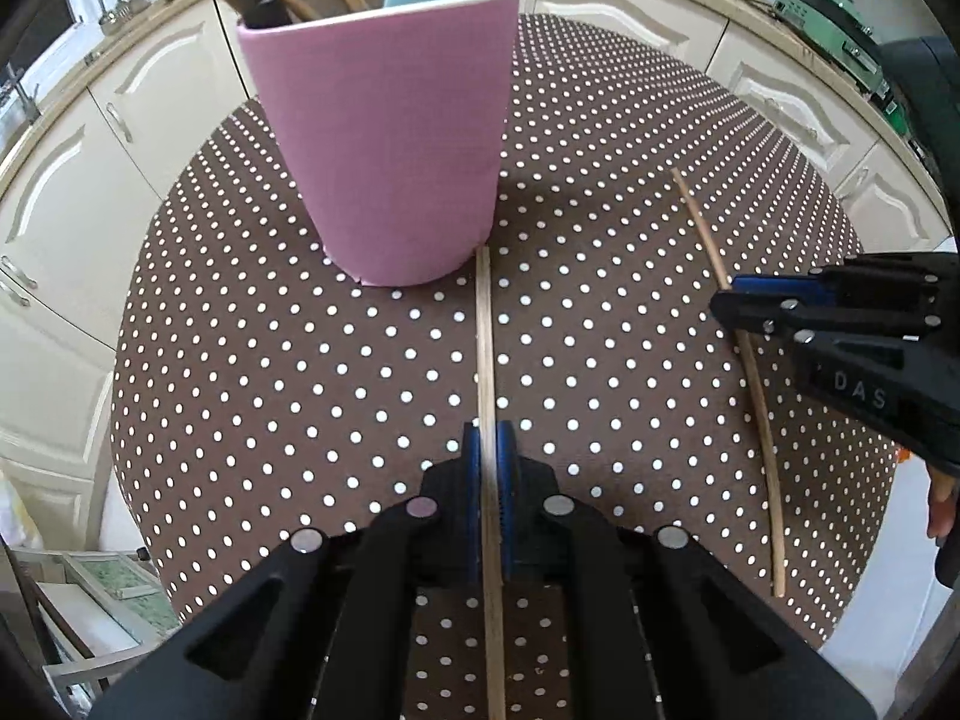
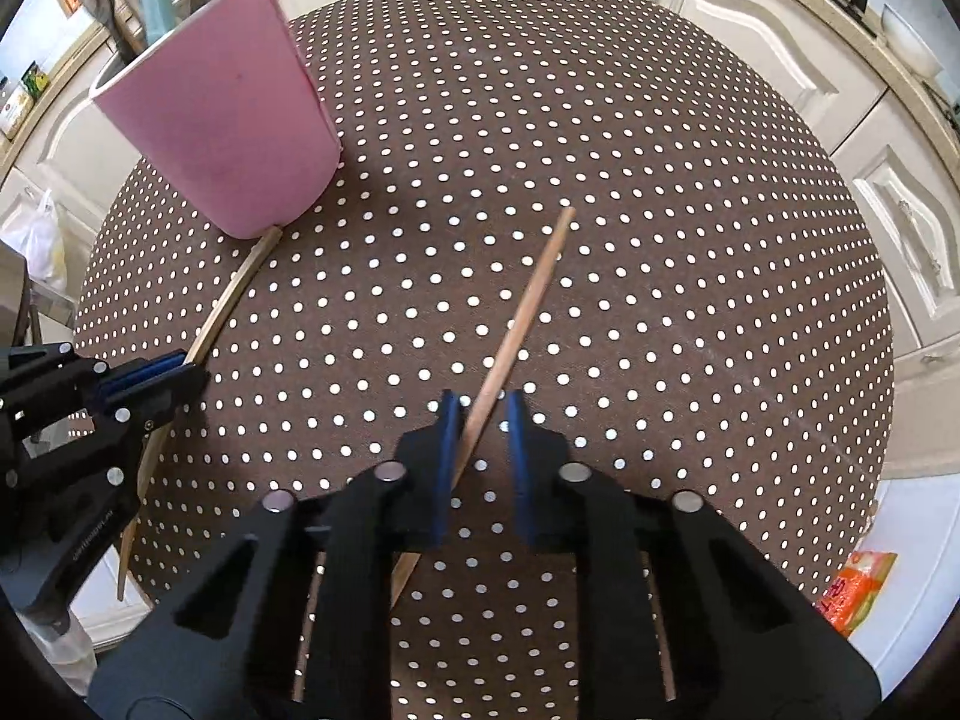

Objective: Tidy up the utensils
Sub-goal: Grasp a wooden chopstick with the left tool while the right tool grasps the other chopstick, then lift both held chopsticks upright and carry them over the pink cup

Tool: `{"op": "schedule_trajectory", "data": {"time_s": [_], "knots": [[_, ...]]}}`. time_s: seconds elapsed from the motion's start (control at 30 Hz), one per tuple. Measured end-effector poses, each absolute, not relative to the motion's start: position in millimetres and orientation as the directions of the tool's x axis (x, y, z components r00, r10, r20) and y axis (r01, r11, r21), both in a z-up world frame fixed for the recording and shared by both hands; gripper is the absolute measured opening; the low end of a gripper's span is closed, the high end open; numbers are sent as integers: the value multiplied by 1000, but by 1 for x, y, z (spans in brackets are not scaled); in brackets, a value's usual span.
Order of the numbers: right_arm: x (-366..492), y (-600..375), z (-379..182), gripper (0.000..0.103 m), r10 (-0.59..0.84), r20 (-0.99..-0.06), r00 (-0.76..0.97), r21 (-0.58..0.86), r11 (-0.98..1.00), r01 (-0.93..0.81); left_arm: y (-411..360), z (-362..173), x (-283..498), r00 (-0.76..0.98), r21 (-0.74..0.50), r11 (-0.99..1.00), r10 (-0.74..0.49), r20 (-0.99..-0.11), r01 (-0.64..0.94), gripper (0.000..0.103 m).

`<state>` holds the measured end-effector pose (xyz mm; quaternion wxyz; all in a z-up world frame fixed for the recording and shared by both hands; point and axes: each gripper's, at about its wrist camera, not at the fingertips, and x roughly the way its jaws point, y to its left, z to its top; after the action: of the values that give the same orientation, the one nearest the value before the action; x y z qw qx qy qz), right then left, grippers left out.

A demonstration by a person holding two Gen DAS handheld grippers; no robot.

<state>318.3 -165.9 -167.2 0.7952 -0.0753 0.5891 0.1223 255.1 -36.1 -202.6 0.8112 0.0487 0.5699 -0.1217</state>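
From the left wrist camera, the only writing I can read is "DAS" in pale letters on the black body of the right gripper (image 1: pixel 729 294), which reaches in from the right edge. The left gripper (image 1: pixel 491 450) points steeply down at the table (image 1: pixel 240 360), its blue pads pressed tight on a thin pale wooden stick (image 1: pixel 485 330). That stick runs straight away from the camera, and its far tip touches the base of the pink cup (image 1: pixel 390 150). The cup stands upright at the far side of the brown cloth with white dots, and holds several utensils: a dark handle, wooden handles and something pale blue. A second, slightly darker stick (image 1: pixel 708 240) lies to the right, well apart from the first, and the right gripper's tips sit over its middle.

From the right wrist camera, an orange packet (image 2: pixel 858 588) at the right edge, beyond the table's rim, carries red characters too small to read. The side of the left gripper (image 2: pixel 180 369) bears small print, also unreadable. The right gripper (image 2: pixel 483 414) aims steeply down with the darker stick (image 2: pixel 528 312) running slantwise between its blue pads. One pad touches the stick; a gap shows beside the other, so the jaws are not clamped. The stick lies flat on the cloth, its far end pointing up and right. The cup (image 2: pixel 228 132) stands at the far left.
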Motion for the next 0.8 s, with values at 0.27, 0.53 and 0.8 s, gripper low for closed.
{"op": "schedule_trajectory", "data": {"time_s": [0.27, 0.53, 0.8], "knots": [[323, -188, -163, 6, 167, -935, 312, 85, 961, -262, -25, -202, 248, 359, -98, 967, -180, -916, 233, 5], [303, -215, -146, 6, 250, -878, 408, 162, 958, -237, -35, -181, 221, 428, -114, 957, -223, -876, 266, 5], [261, -279, -127, 6, 345, -770, 537, 279, 939, -203, -44, -140, 185, 538, -158, 931, -323, -778, 330, 5]]}}
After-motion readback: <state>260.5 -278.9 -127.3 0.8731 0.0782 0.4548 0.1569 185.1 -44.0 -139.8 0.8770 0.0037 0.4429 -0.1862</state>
